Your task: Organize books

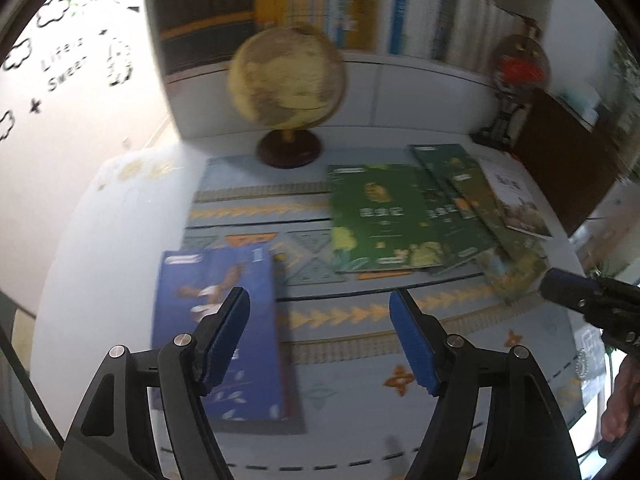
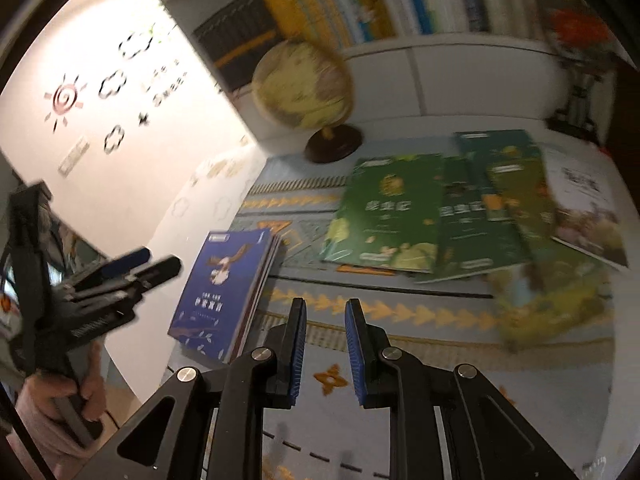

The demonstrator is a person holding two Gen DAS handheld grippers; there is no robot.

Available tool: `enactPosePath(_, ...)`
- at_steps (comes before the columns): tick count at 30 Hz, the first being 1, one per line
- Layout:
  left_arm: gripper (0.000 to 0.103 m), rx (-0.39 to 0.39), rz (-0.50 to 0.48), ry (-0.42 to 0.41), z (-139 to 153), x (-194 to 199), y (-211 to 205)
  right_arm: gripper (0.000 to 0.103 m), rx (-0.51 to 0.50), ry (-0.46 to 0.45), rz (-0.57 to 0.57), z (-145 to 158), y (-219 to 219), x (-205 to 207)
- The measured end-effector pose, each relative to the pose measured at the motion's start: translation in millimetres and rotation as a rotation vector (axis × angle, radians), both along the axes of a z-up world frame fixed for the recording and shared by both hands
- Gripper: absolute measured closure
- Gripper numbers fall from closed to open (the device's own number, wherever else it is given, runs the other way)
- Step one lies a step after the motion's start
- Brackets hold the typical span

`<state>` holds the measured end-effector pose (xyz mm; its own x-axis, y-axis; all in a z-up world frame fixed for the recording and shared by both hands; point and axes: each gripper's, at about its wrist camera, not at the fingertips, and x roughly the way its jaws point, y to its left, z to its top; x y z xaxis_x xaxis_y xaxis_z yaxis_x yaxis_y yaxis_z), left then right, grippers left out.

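A: Left wrist view: left gripper (image 1: pixel 318 312) gapes empty above the blue book (image 1: pixel 218 332) on the mat (image 1: pixel 360 320).

B: Right wrist view: right gripper (image 2: pixel 325 312) is slightly parted, empty. Green books (image 2: pixel 386 216) lie fanned; probably fetch one next.

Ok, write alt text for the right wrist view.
The right claw, slightly open and empty, hangs over a patterned mat on a white table. A blue book lies at left, overlapping green books at right, a globe and bookshelf behind; the left claw shows at far left.
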<state>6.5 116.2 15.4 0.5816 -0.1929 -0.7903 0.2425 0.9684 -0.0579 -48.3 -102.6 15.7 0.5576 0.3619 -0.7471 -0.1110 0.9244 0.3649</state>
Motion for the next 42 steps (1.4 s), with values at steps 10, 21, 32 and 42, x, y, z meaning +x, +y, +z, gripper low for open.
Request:
enactPosePath(10, 0.029, -0.061, -0.086, 0.037, -4.3, 8.8, -33.3, 0.050, -0.085, -0.103, -0.103, 26.8, -41.9, -17.0)
enactPosePath(21, 0.029, -0.104, -0.064, 0.139, -43.9, 66.4, -22.0, 0.050, -0.034, 0.008, -0.145, -10.5, -55.7, 29.3)
enactPosePath(32, 0.029, -0.152, -0.063, 0.271, -101.1, 121.5, -29.5, 0.050, 0.066, 0.121, -0.141, -70.5, -49.9, 93.0)
enactPosePath(42, 0.031, -0.194, -0.049, 0.382, -157.2, 162.6, -41.2, 0.050, 0.158, 0.250, -0.145, -144.2, -51.1, 142.1)
